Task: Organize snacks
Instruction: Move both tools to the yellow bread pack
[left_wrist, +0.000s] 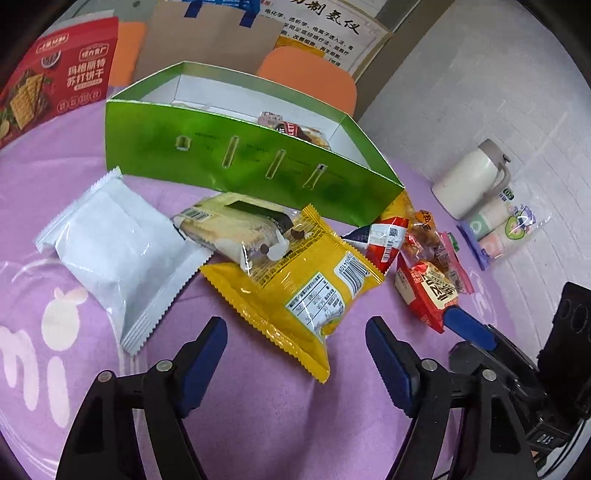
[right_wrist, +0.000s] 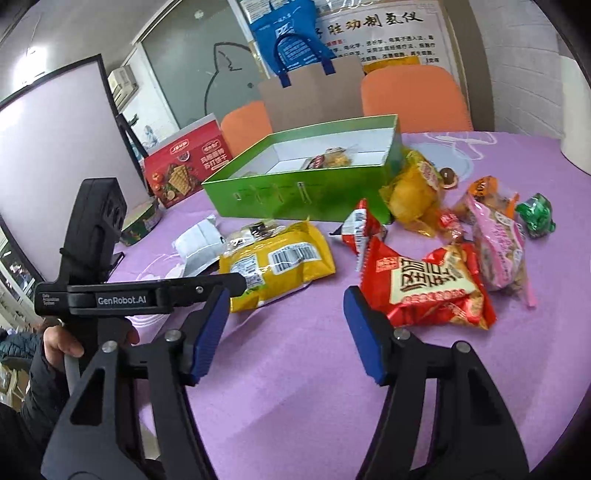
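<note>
A green open box (left_wrist: 236, 162) (right_wrist: 295, 192) stands on the purple tablecloth with a couple of snacks inside (right_wrist: 328, 160). In front of it lie a white packet (left_wrist: 114, 254), a clear-wrapped pastry (left_wrist: 236, 229) and a yellow packet (left_wrist: 295, 284) (right_wrist: 280, 262). Red packets (right_wrist: 428, 288) (left_wrist: 428, 291), a pink packet (right_wrist: 498, 243) and small sweets lie to the right. My left gripper (left_wrist: 295, 354) is open, just short of the yellow packet. My right gripper (right_wrist: 284, 332) is open with nothing between its fingers, its right finger beside the red packet.
A red cracker box (left_wrist: 55, 88) (right_wrist: 184, 166), a brown paper bag (right_wrist: 314, 99) and orange chairs (right_wrist: 413, 99) stand behind the green box. A white flask (left_wrist: 469, 177) and a pack of cups (left_wrist: 506, 229) sit off the cloth at right. A round tin (right_wrist: 142, 221) sits left.
</note>
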